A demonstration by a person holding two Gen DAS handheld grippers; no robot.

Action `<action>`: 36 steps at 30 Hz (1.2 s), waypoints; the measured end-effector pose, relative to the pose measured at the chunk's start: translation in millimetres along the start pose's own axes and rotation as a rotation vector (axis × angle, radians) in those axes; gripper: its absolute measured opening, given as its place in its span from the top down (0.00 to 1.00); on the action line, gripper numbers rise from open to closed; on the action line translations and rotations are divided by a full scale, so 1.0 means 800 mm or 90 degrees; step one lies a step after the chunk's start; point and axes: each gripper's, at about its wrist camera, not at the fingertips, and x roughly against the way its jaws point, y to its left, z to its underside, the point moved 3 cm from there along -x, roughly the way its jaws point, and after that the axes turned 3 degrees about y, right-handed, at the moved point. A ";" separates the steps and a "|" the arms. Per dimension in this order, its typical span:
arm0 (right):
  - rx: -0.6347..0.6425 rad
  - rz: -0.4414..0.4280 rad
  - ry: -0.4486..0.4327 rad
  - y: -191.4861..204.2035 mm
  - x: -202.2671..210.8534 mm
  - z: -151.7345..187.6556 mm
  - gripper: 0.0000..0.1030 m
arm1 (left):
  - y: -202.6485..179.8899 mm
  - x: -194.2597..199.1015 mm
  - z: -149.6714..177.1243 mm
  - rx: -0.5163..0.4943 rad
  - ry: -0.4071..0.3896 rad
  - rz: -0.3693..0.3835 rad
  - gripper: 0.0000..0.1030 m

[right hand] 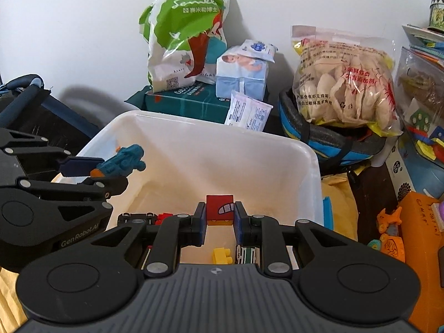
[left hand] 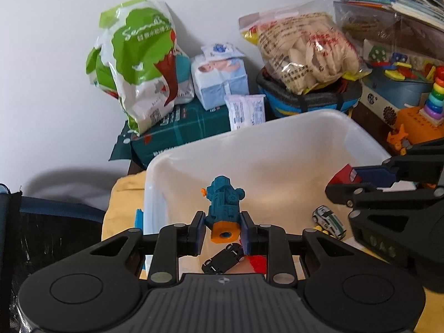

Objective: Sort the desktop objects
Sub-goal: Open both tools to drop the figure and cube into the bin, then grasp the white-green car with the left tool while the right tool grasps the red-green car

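My left gripper (left hand: 223,229) is shut on a teal toy robot (left hand: 223,206) with an orange base, held above the white plastic bin (left hand: 249,138). My right gripper (right hand: 220,217) is shut on a red block (right hand: 219,209) with a white mouth print, also over the white plastic bin (right hand: 305,149). Each gripper shows in the other's view: the right gripper (left hand: 358,176) with the red block (left hand: 345,174) at the right, the left gripper (right hand: 86,168) with the teal toy robot (right hand: 122,161) at the left. Inside the bin lie a black toy car (left hand: 223,258), a white-green toy car (left hand: 328,222) and a yellow brick (right hand: 221,255).
Behind the bin stand a green-white bag (left hand: 138,63), a tissue pack (left hand: 219,75), a bag of crackers (left hand: 302,50) on a blue-black basket (left hand: 305,100), and stacked toys and books (left hand: 402,41). An orange toy (right hand: 388,222) sits right. A dark stroller frame (right hand: 27,97) is left.
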 end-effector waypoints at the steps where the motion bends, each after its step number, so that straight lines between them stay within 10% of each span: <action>1: 0.000 0.001 0.003 -0.001 -0.003 0.000 0.78 | 0.001 -0.004 0.001 0.002 0.007 0.006 0.71; 7: -0.006 0.002 0.007 0.000 -0.010 0.000 0.60 | 0.005 -0.007 0.003 0.004 0.014 0.014 0.55; 25: 0.000 0.000 -0.034 0.012 0.075 0.049 0.58 | 0.005 0.097 0.057 0.008 -0.034 0.034 0.48; 36: -0.051 0.007 0.046 -0.003 0.079 0.137 0.58 | -0.080 0.064 0.205 -0.201 0.128 0.170 0.44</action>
